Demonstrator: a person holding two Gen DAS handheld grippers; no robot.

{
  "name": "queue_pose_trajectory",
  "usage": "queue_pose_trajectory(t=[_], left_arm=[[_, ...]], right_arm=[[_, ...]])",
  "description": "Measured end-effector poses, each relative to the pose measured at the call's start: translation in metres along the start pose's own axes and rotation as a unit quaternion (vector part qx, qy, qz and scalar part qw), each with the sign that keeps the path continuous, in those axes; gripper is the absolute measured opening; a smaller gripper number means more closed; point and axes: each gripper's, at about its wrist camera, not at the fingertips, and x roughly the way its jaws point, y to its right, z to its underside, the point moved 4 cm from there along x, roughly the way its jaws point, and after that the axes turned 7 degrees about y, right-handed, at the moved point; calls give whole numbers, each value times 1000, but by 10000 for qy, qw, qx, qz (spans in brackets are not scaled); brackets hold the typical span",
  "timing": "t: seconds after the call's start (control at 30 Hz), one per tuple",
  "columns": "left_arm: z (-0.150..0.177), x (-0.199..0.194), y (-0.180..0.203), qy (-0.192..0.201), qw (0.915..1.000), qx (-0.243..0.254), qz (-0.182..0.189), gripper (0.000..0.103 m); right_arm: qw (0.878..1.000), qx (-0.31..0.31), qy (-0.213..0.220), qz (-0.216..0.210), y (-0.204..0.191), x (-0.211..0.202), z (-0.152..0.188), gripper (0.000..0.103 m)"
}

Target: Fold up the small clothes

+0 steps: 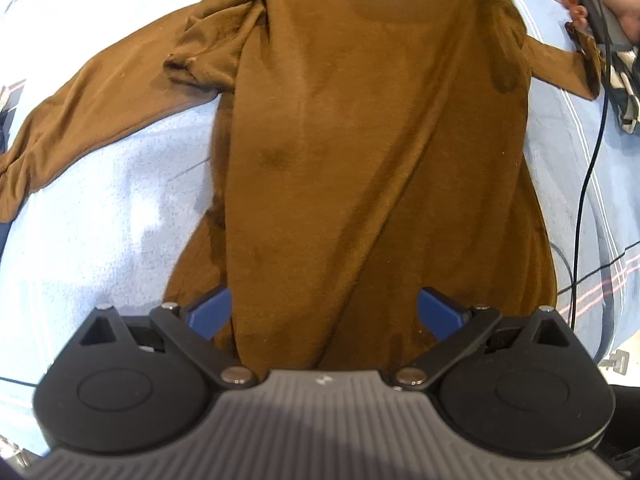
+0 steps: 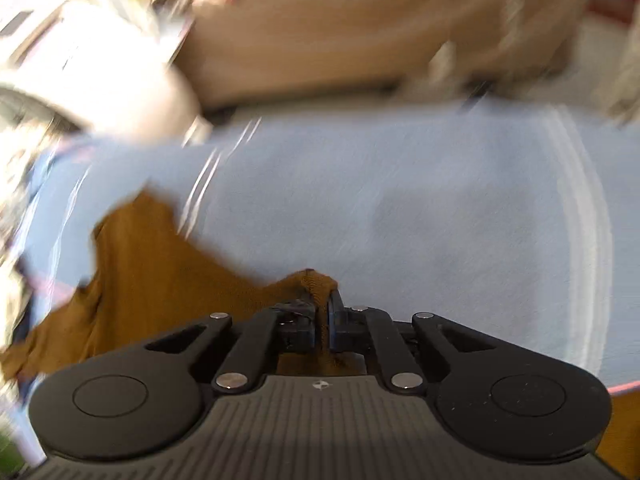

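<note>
The right gripper [image 2: 322, 312] is clenching a bunched edge of the brown garment [image 2: 132, 276], a small peak of fabric poking up between its closed pads; that view is smeared, so the exact part of the shirt being pinched is hard to name. From there the cloth is trailing away to the left of this gripper and back beneath it, lying on the pale blue striped blanket [image 2: 420, 208] that is covering the surface.

The left gripper [image 1: 324, 312] is standing released, its blue fingers [image 1: 212, 314] spread wide on either side of a hanging fold of the same brown garment [image 1: 360, 152] without pressing it. The shirt's long axis is running straight away from this gripper, from the near end between the fingers up to the far end, where the person's other hand [image 1: 616, 12] is gripping the handle of the second tool. One sleeve [image 1: 92, 108] is stretching out to the left over the blanket [image 1: 100, 220], and a second, shorter-looking piece is sticking out at the far right.

By judgement, the left gripper is the nearer one to the free near end, so the coming fold is likely turning on it closing there and carrying cloth along that axis.

Counted: one garment, two grippers, one blanket, two sleeves showing.
</note>
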Motion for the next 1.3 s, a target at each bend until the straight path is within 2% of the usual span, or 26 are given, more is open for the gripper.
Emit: queue_pose_trajectory(t=[0.07,0.1,0.17,0.23,0.3,0.33,0.37,0.43,0.47,0.5,0.57,0.6,0.63,0.7,0.73,0.8,0.9,0.97,1.07,1.1,1.13,1.17,1.2,1.23,1.3], left_arm=[[-1,1,1,7,10000,31,30,101],[-2,3,1,-4,10000,44,49,102],[-3,6,3,-49,9999,94,83,102],[-5,8,7,-64,9998,175,95,102],[-7,10,9,-51,9997,204,127,102],[-8,10,9,-49,9997,225,129,102],[-9,9,10,-36,9996,249,122,102],[-8,9,10,-22,9996,245,107,102],[-7,9,9,-36,9997,209,109,102],[-7,11,8,-61,9998,171,116,102],[-8,12,8,-103,9998,154,101,102],[-8,12,9,-97,9998,173,83,102],[-8,11,10,-79,9997,195,77,102],[-7,10,10,-53,9997,221,58,102],[-6,10,10,-49,9997,219,40,102],[-4,7,8,-68,9998,185,-15,102],[0,4,2,-104,9999,45,-95,102],[4,2,-4,-140,9998,-72,-146,102],[7,2,-9,-187,9995,-179,-183,102],[7,1,-9,-187,9995,-193,-184,102],[7,1,-10,-185,9995,-192,-180,102],[8,1,-9,-178,9996,-167,-173,102],[7,2,-8,-164,9996,-129,-172,102],[6,1,-7,-145,9997,-87,-171,102],[4,1,-5,-95,9998,-42,-165,102]], right_arm=[[9955,-110,834,430,8,-36,-5,9],[9924,-367,1074,482,5,-50,-5,9],[9877,-932,1232,252,-6,-66,2,9],[9813,-1227,1453,310,-9,-82,8,10],[9831,-1124,1314,600,3,-79,8,11],[9806,-1035,1384,924,11,-80,6,10],[9754,-904,1636,1168,19,-87,4,10],[9641,-674,2251,1240,26,-109,0,11],[9626,-718,2311,1216,27,-112,-1,23],[9704,-780,2034,1043,27,-106,-1,40],[9923,-506,1099,261,28,-74,-2,50],[9956,-261,903,-59,30,-65,-2,58],[9970,-98,750,-187,30,-55,-1,64],[9979,-75,635,57,27,-38,-4,90],[9982,-130,555,195,25,-29,-5,94],[9983,-122,411,388,22,-14,-4,94],[9993,-15,113,357,22,4,-8,93],[9998,-106,-52,159,12,15,-9,94],[9985,-496,-225,61,-5,25,-8,88],[9978,-618,-233,-87,-13,26,-8,69],[9968,-693,-304,-253,-19,28,-9,58],[9955,-769,-425,-358,-26,31,-9,35],[9939,-912,-492,-372,-30,31,-10,4],[9925,-1119,-434,-252,-34,29,-13,5],[9886,-1472,-35,315,-32,22,-27,4]])
